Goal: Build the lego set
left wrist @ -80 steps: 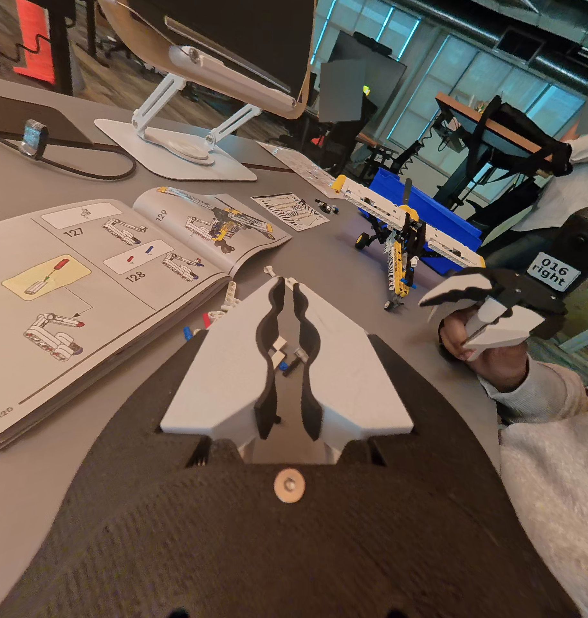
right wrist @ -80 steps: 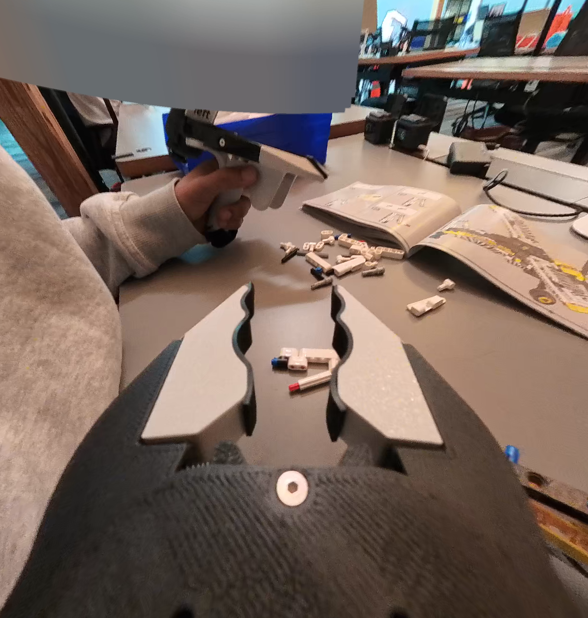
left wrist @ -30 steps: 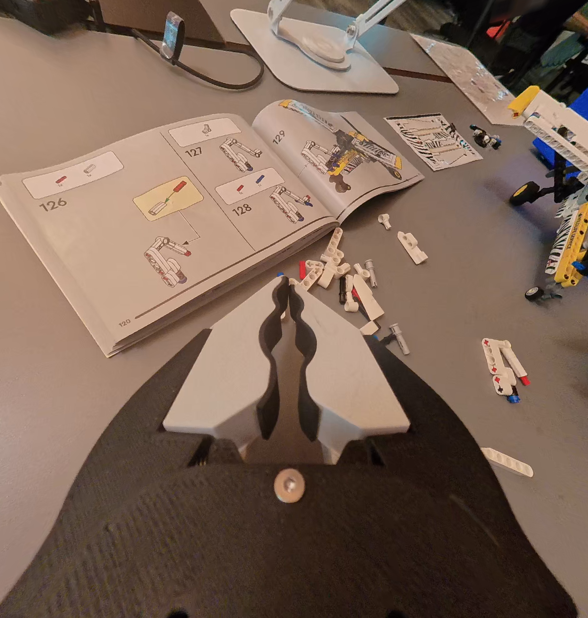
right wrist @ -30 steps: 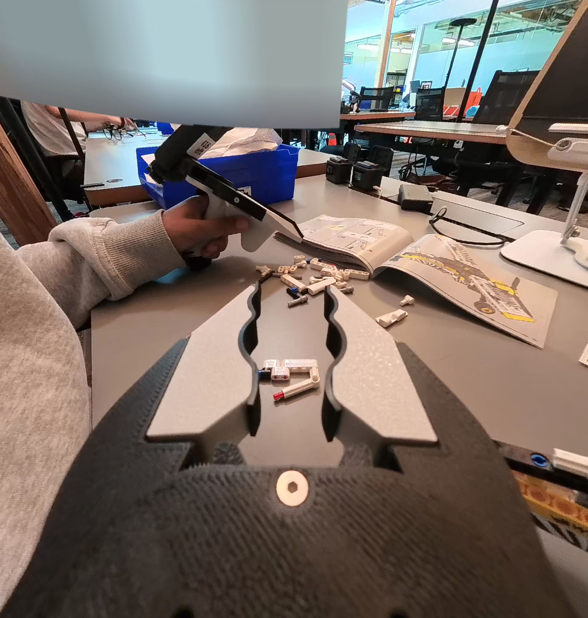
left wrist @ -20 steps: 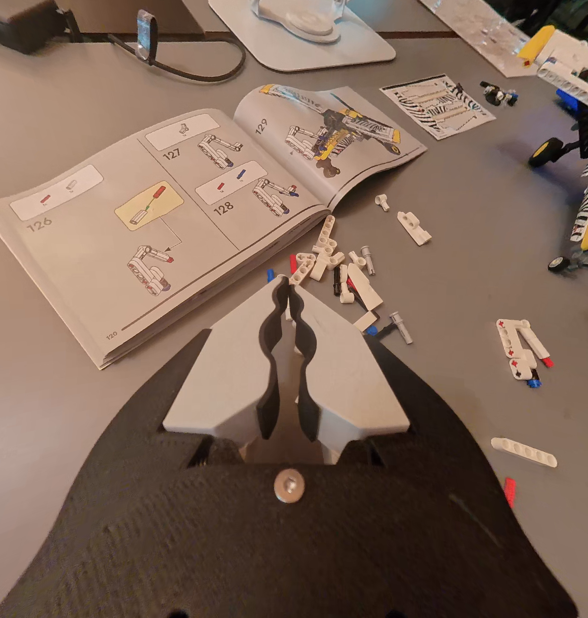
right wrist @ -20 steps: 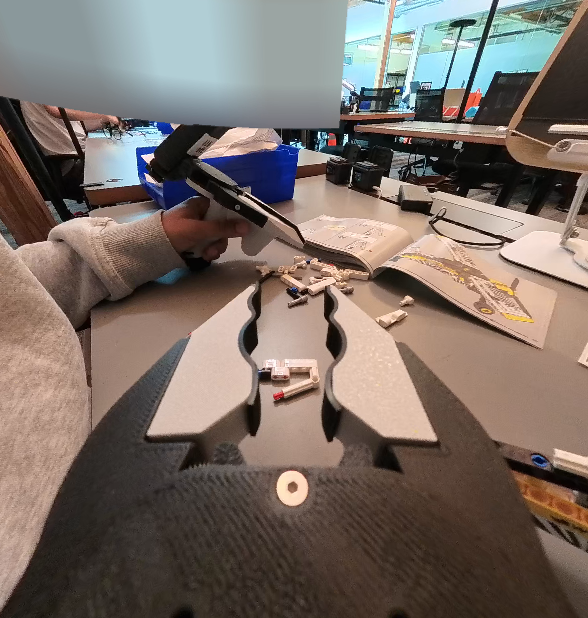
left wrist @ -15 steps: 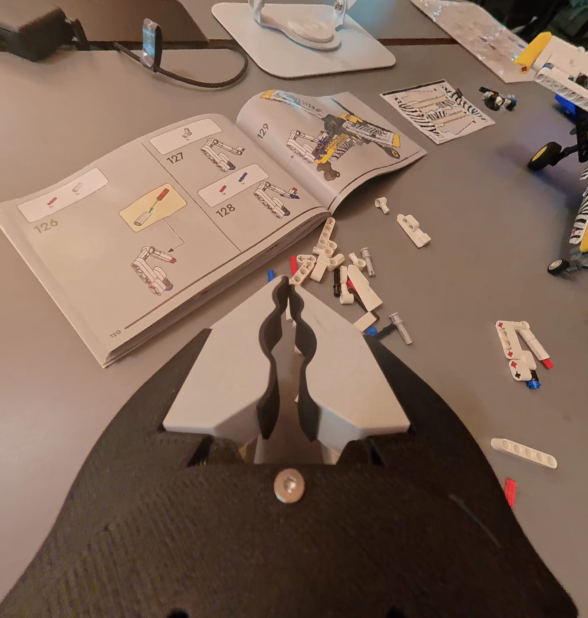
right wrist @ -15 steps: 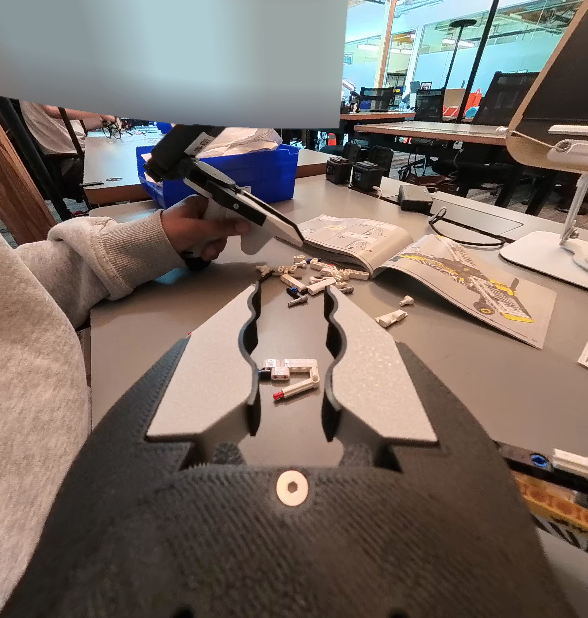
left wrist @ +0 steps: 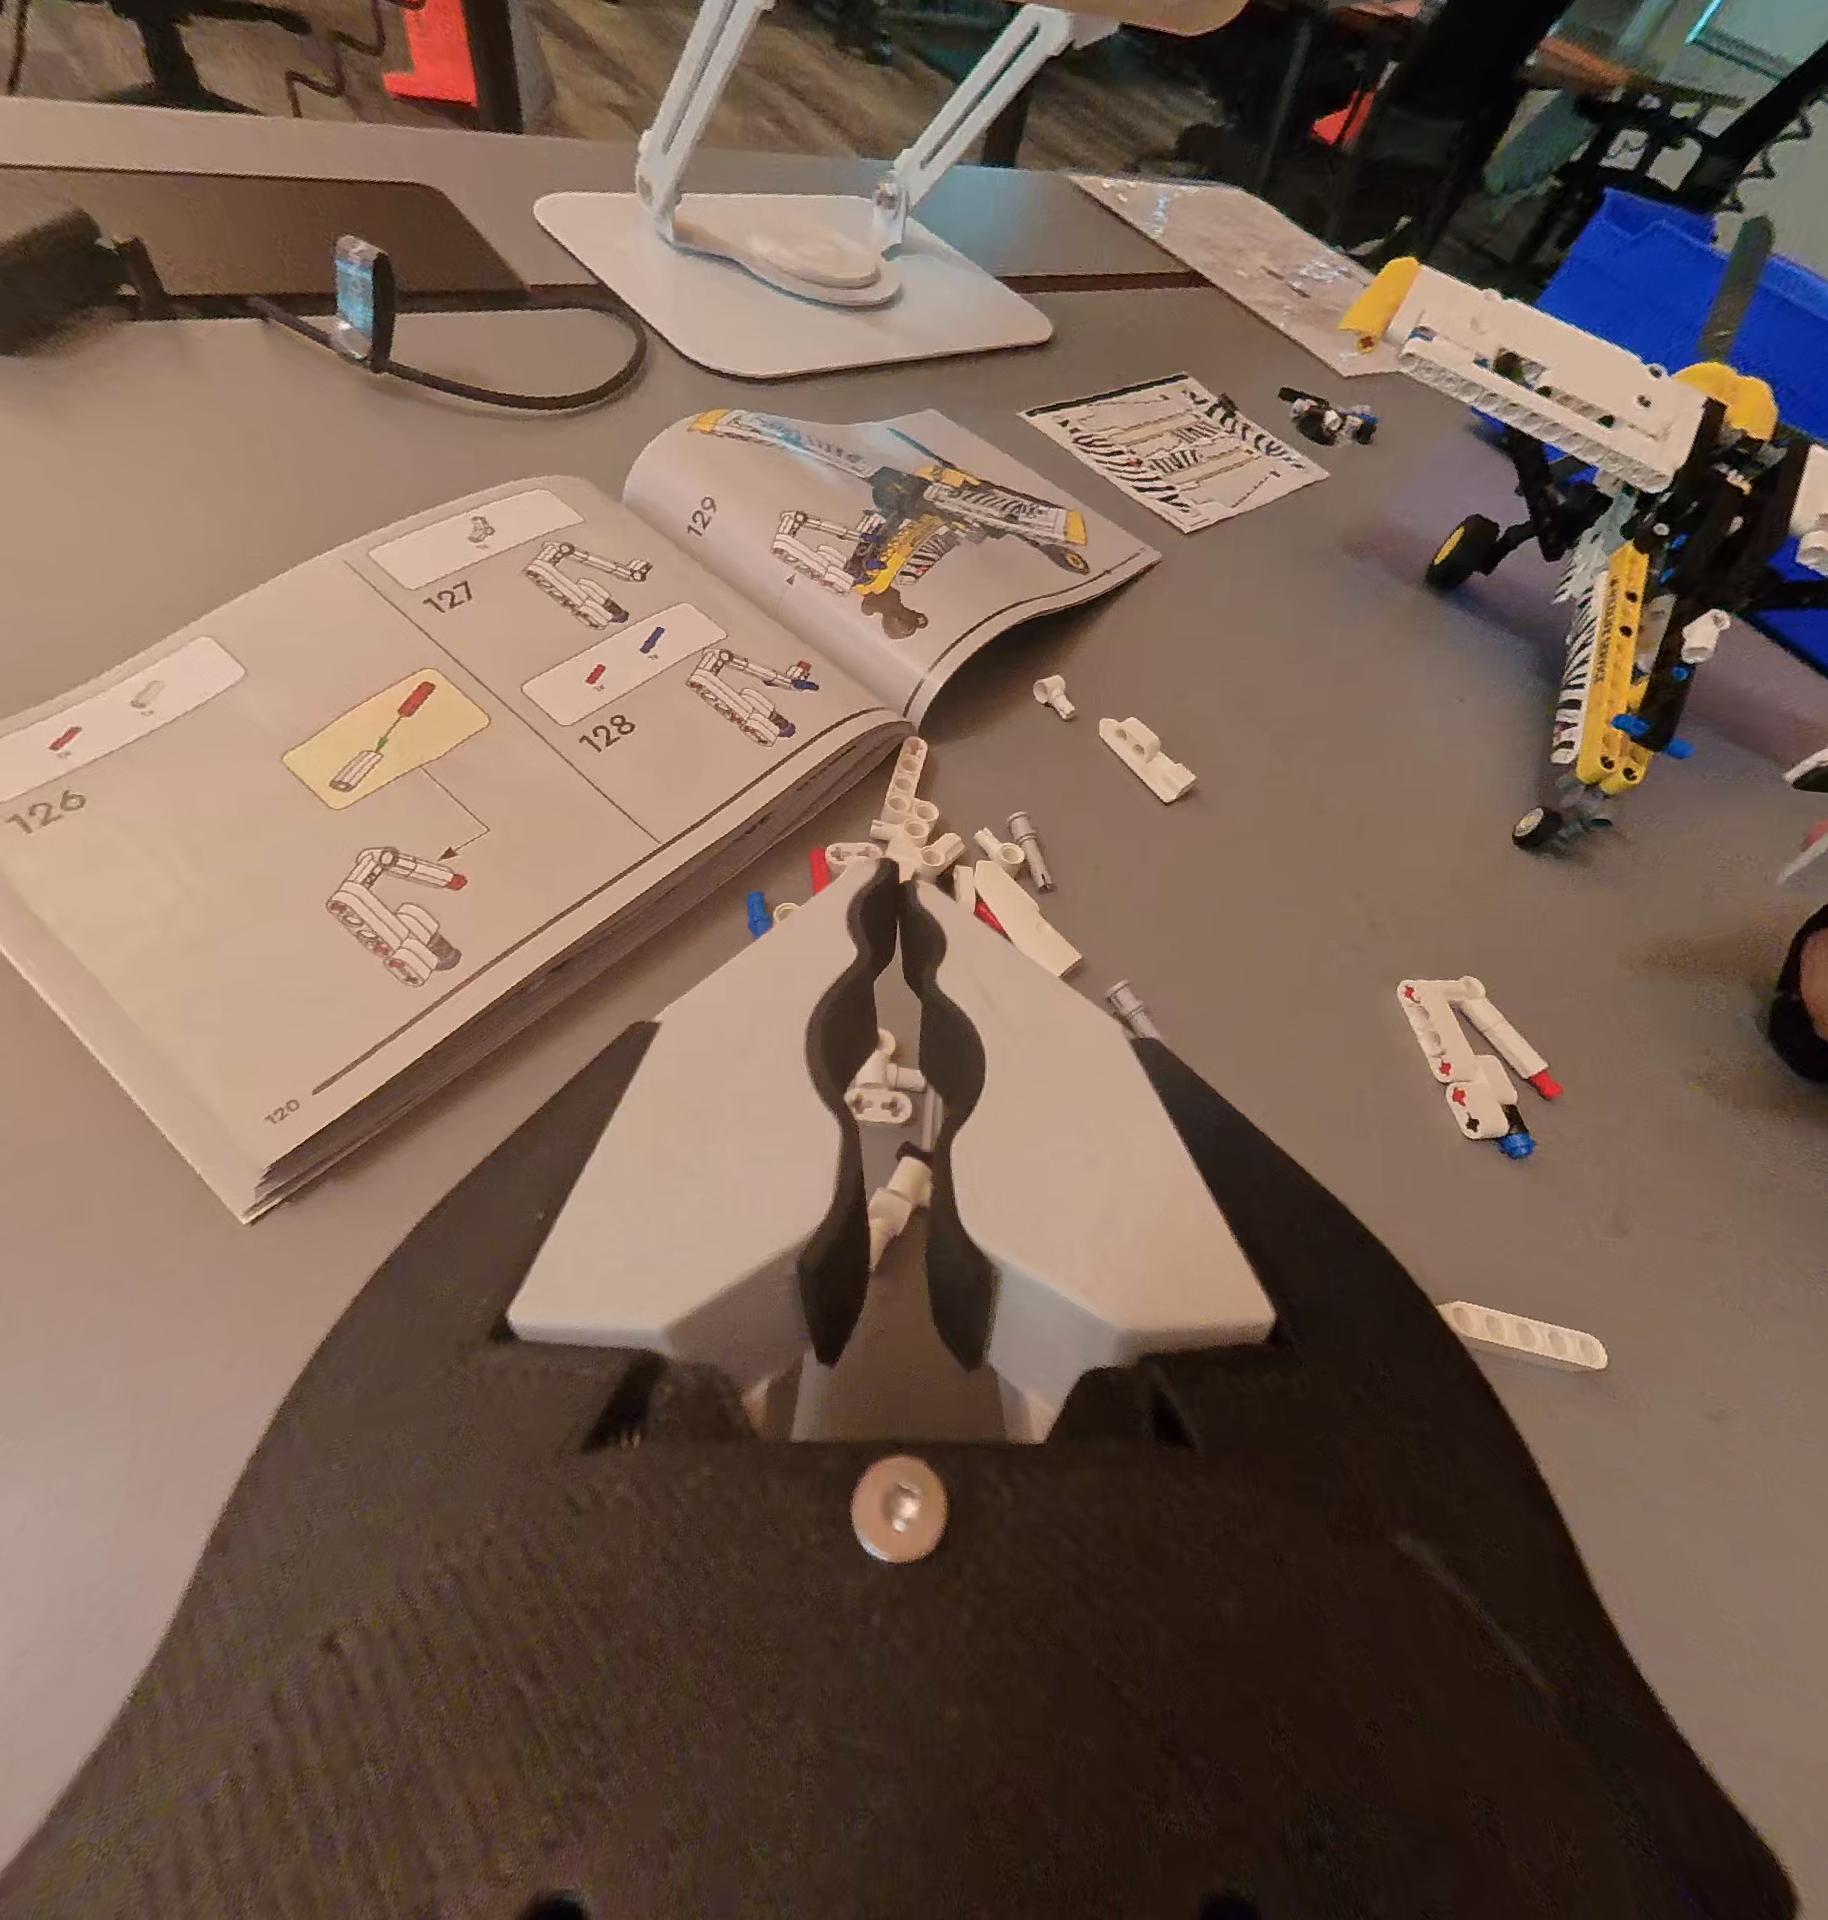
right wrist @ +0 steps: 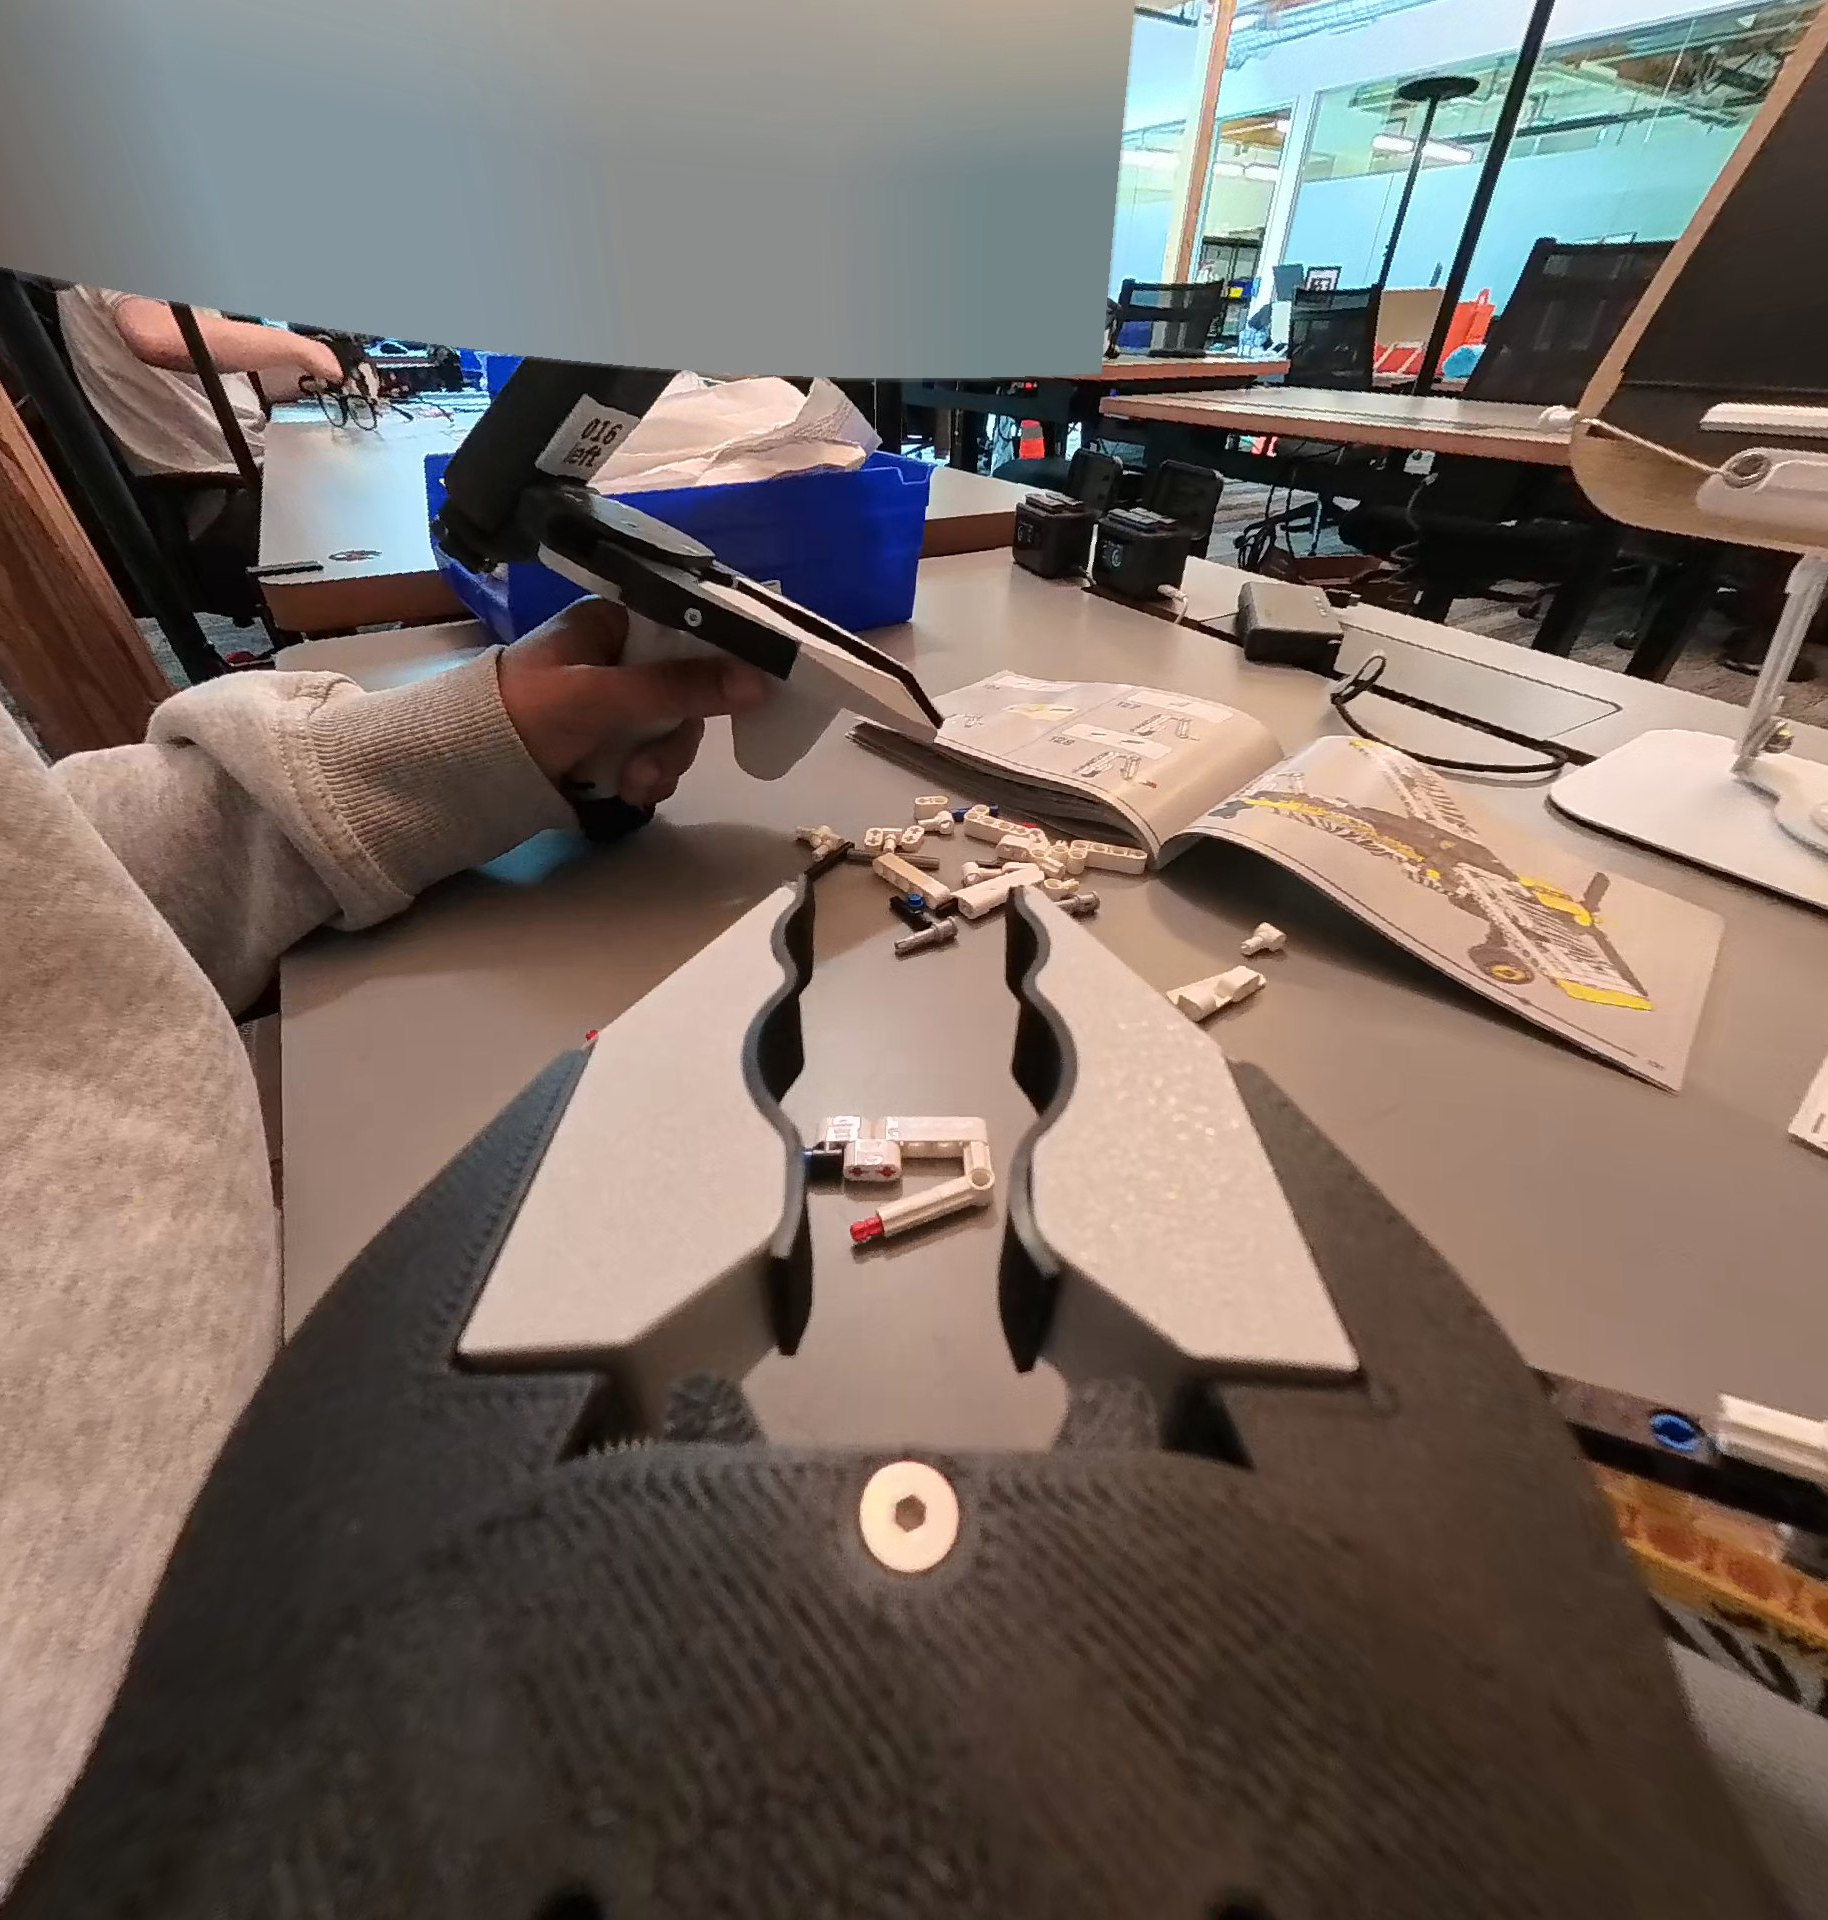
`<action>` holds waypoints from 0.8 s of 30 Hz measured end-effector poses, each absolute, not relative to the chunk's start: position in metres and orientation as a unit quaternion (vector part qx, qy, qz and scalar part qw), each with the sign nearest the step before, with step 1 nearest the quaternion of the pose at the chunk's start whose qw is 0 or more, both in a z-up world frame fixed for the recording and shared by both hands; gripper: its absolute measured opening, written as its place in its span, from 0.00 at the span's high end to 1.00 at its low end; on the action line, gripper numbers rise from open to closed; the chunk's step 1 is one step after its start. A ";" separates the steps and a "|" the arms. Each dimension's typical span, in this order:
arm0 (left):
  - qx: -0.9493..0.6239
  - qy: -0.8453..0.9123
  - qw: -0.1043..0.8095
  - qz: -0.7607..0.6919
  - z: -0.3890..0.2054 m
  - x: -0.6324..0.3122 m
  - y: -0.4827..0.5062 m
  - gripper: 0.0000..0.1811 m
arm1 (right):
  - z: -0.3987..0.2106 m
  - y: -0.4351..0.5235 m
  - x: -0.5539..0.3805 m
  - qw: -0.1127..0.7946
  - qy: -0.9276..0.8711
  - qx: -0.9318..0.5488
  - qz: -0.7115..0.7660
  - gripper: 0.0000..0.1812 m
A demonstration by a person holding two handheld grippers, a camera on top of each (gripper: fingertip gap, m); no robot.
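A heap of small white, grey, red and blue Lego pieces [left wrist: 931, 831] lies by the open instruction booklet [left wrist: 370, 779]. My left gripper [left wrist: 897, 883] is shut and hovers over this heap, and I see nothing between its tips. It also shows in the right wrist view [right wrist: 931, 717], tips by the booklet [right wrist: 1097, 748]. My right gripper [right wrist: 908, 899] is open, with its jaws on either side of a small white sub-assembly [right wrist: 905, 1138] that has red and blue pins and lies on the table. That sub-assembly also shows in the left wrist view [left wrist: 1471, 1070].
The part-built yellow, white and black plane model [left wrist: 1616, 582] stands at the right in front of a blue bin [left wrist: 1668, 281]. A white beam [left wrist: 1523, 1335], a sticker sheet [left wrist: 1175, 447], a monitor stand [left wrist: 785, 270] and a cable [left wrist: 474, 384] are on the grey table. Spacing between my two grippers at the tips: around 20 cm.
My left gripper has moved forward over the loose pieces, which now show between its fingers. The right gripper has stayed still and open around the sub-assembly.
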State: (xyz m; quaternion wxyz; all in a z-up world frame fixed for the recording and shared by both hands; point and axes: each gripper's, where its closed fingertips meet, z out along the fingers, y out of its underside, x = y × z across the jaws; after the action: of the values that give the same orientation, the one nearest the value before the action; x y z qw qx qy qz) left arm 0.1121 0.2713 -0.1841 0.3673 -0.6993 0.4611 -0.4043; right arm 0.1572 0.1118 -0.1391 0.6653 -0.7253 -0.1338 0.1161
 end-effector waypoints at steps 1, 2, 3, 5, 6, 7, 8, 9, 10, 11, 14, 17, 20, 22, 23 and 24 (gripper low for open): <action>-0.700 0.460 0.365 -0.407 -0.184 0.112 0.271 1.00 | -0.139 0.112 0.157 0.665 -0.134 -0.726 0.116 0.80; -0.700 0.458 0.361 -0.411 -0.184 0.112 0.271 1.00 | -0.139 0.112 0.157 0.665 -0.134 -0.726 0.116 0.80; -0.701 0.457 0.359 -0.414 -0.184 0.112 0.270 1.00 | -0.139 0.112 0.157 0.664 -0.134 -0.726 0.117 0.80; -0.701 0.456 0.356 -0.417 -0.185 0.113 0.270 1.00 | -0.139 0.112 0.157 0.663 -0.134 -0.727 0.116 0.80; -0.702 0.456 0.355 -0.417 -0.185 0.113 0.270 1.00 | -0.140 0.112 0.157 0.663 -0.134 -0.727 0.116 0.80; -0.701 0.456 0.354 -0.418 -0.185 0.113 0.270 1.00 | -0.140 0.112 0.157 0.662 -0.134 -0.728 0.117 0.80; -0.701 0.458 0.353 -0.418 -0.185 0.113 0.270 1.00 | -0.140 0.112 0.157 0.661 -0.134 -0.729 0.117 0.80; -0.701 0.459 0.351 -0.418 -0.185 0.113 0.269 1.00 | -0.141 0.113 0.157 0.660 -0.134 -0.730 0.117 0.80; -0.701 0.459 0.350 -0.418 -0.186 0.113 0.269 1.00 | -0.141 0.113 0.157 0.659 -0.134 -0.731 0.117 0.80; -0.701 0.459 0.350 -0.419 -0.186 0.113 0.269 1.00 | -0.141 0.113 0.156 0.658 -0.134 -0.731 0.117 0.80; -0.701 0.456 0.349 -0.423 -0.185 0.114 0.269 1.00 | -0.141 0.113 0.156 0.658 -0.135 -0.732 0.117 0.80; -0.702 0.456 0.345 -0.425 -0.186 0.115 0.269 1.00 | -0.141 0.112 0.156 0.657 -0.134 -0.732 0.118 0.80; -0.701 0.458 0.344 -0.426 -0.186 0.115 0.268 1.00 | -0.142 0.113 0.156 0.655 -0.134 -0.734 0.119 0.80; -0.701 0.457 0.345 -0.425 -0.186 0.116 0.269 1.00 | -0.142 0.113 0.156 0.654 -0.133 -0.735 0.119 0.80; -0.701 0.457 0.345 -0.425 -0.185 0.116 0.269 1.00 | -0.142 0.113 0.156 0.653 -0.133 -0.736 0.119 0.80; -0.702 0.457 0.344 -0.425 -0.186 0.116 0.269 1.00 | -0.143 0.113 0.156 0.653 -0.132 -0.736 0.120 0.80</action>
State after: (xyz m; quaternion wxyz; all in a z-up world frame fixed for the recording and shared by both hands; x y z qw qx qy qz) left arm 0.1158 0.2687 -0.1856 0.3444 -0.7015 0.4566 -0.4252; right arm 0.1563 0.1130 -0.1425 0.6525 -0.7364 -0.1325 0.1198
